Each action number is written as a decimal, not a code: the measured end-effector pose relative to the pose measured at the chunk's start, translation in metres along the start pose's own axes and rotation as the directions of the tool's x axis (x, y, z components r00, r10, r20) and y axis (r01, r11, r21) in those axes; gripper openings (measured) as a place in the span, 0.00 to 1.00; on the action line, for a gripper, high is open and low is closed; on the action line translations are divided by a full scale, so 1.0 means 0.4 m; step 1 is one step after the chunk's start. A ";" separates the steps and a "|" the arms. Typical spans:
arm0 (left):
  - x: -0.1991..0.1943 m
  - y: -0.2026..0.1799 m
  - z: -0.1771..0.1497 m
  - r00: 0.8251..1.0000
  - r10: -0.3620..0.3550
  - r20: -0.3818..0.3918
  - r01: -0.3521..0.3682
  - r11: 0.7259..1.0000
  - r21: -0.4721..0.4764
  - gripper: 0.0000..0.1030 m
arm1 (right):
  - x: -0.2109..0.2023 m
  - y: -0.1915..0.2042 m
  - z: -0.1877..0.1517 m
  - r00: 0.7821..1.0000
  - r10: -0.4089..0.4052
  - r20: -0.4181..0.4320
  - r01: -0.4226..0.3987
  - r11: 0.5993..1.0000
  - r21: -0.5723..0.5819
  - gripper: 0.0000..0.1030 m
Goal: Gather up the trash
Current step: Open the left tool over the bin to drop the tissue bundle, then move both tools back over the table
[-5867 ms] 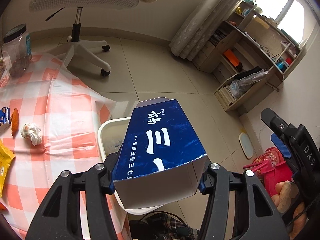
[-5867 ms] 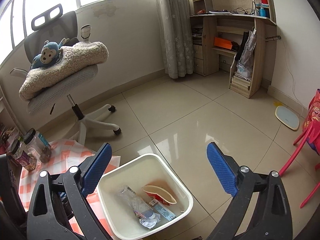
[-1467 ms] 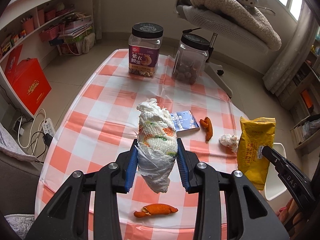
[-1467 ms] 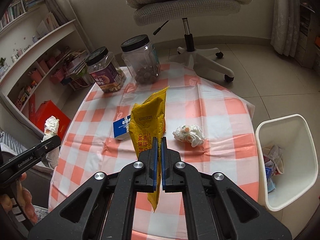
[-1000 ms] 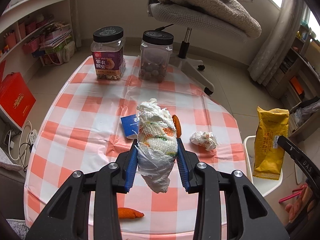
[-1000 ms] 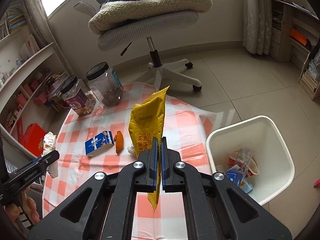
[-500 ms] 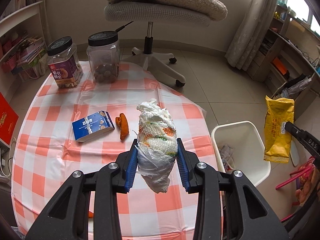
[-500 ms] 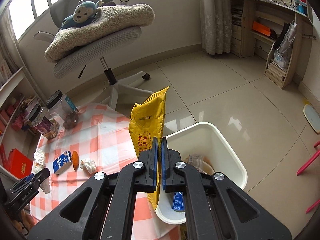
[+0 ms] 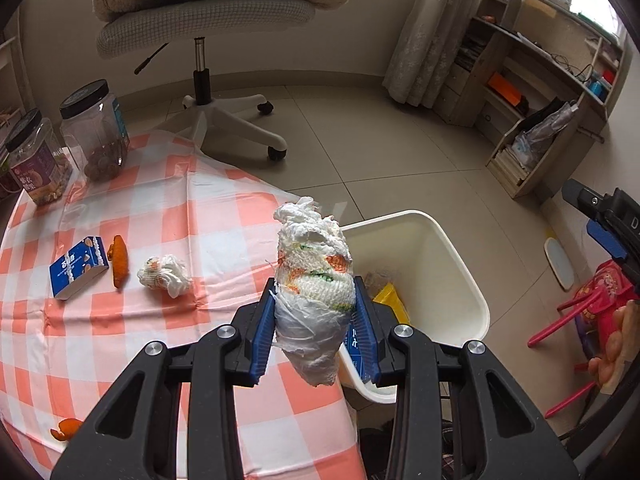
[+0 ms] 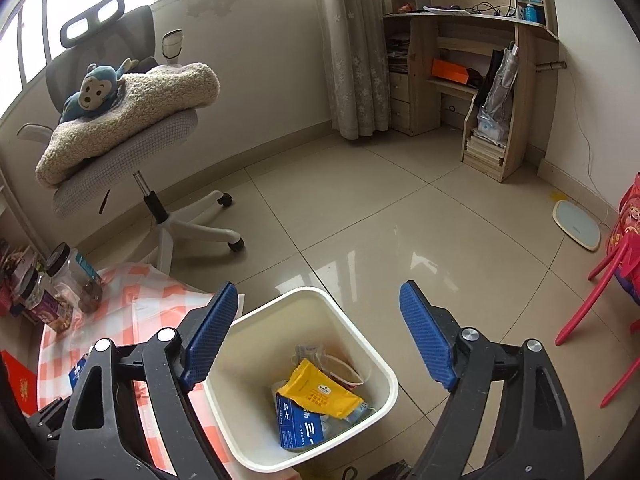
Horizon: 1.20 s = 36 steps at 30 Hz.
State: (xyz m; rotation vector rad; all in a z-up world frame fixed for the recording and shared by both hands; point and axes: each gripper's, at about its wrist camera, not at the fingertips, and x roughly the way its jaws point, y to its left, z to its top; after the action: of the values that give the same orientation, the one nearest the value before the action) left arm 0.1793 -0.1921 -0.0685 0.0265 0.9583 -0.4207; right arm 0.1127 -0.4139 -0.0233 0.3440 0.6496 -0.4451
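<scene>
My left gripper [image 9: 316,316] is shut on a crumpled white tissue wad [image 9: 314,280] with orange and green marks, held over the table edge beside the white trash bin [image 9: 460,268]. My right gripper [image 10: 320,340] is open and empty above the bin [image 10: 384,380]. A yellow snack bag [image 10: 320,392] lies in the bin on a blue box [image 10: 300,426]. On the checked tablecloth [image 9: 120,340] lie a second tissue wad [image 9: 164,274], a small blue carton [image 9: 78,266] and an orange peel [image 9: 119,266].
Two black-lidded jars [image 9: 96,132] stand at the table's far left. An office chair [image 9: 208,32] with a fleece stands behind the table. A wooden desk [image 10: 480,80] is at the far wall. A red child's chair [image 10: 612,264] stands right of the bin. Another peel scrap [image 9: 66,428] lies near the table's front edge.
My right gripper has opened and the yellow snack bag has dropped into the bin. My left gripper has carried the tissue wad right, toward the bin.
</scene>
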 end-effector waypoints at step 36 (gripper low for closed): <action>-0.021 -0.011 -0.086 0.992 0.124 -0.006 -0.123 0.986 0.117 0.87 | -0.020 0.136 -0.055 0.997 -0.058 0.049 0.069 0.961 -0.269 0.93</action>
State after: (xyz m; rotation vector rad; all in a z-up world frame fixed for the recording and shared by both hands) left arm 0.1461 -0.1863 -0.0810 0.1937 0.9387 -0.3616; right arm 0.1231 -0.3556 -0.0256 0.0545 0.6735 -0.4177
